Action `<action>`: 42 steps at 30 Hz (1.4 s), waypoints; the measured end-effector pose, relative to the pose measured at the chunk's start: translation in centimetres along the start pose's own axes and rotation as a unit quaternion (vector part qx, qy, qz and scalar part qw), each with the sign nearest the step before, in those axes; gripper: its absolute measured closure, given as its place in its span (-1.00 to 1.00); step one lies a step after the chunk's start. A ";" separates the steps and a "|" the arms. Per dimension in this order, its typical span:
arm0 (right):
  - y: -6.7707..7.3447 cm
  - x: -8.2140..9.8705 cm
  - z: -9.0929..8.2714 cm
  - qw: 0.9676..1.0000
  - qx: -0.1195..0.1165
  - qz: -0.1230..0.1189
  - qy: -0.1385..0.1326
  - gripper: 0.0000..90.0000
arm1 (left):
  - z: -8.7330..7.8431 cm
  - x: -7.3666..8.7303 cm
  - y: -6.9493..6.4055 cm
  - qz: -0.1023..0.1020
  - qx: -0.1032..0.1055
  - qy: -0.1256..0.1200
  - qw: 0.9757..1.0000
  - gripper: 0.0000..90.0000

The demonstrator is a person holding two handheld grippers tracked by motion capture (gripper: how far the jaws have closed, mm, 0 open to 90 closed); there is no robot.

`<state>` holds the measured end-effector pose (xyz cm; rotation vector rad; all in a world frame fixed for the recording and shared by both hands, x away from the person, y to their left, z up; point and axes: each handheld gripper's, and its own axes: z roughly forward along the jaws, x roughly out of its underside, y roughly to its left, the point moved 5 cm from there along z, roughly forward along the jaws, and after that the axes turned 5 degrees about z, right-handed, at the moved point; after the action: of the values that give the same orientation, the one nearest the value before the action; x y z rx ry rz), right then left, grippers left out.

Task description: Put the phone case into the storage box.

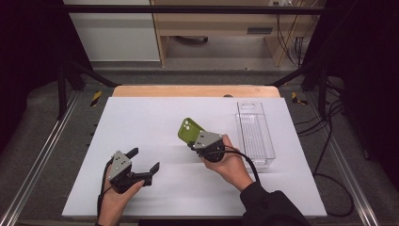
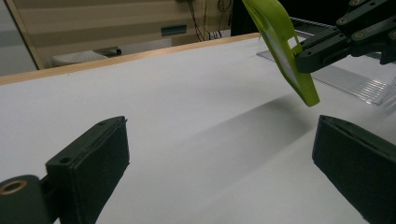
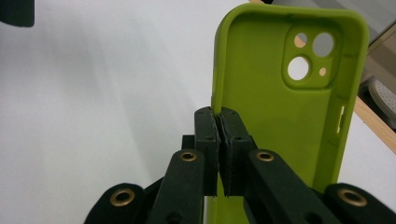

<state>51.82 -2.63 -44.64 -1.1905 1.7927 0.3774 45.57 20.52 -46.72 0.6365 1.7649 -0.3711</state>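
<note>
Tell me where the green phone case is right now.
In the high view, the green phone case is lifted above mid-table, clamped in the right gripper, left of the clear tray.

Black tools, grey three-cornered plates, brass screws, black cables; dark sleeve

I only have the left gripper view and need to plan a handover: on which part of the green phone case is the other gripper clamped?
Observer: The right gripper is shut on one long side wall of the green phone case.
Operator: Which face does its camera see?
Observer: The hollow inside, with the camera cutouts at the far end.
Operator: What is that ribbed clear thing behind it?
Observer: A long clear plastic tray near the table's right edge, past the right hand.
</note>
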 end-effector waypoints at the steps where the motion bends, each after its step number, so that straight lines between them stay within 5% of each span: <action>1: 0.0 -0.1 0.0 1.000 0.001 0.003 -0.002 0.94 | 0.0 0.0 0.1 -0.001 -0.001 -0.001 1.000 -0.93; 22: -1.5 -0.6 0.4 0.996 0.022 0.070 -0.047 0.94 | -0.3 0.3 0.6 -0.008 -0.015 -0.011 1.000 -0.93; 42: -3.3 -1.3 0.1 0.984 0.036 0.142 -0.096 0.94 | -0.3 0.4 0.6 -0.006 -0.017 -0.012 1.000 -0.93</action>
<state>54.80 -3.43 -42.88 -0.8185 1.7916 0.5674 45.62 21.28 -46.92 0.5944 1.7486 -0.3547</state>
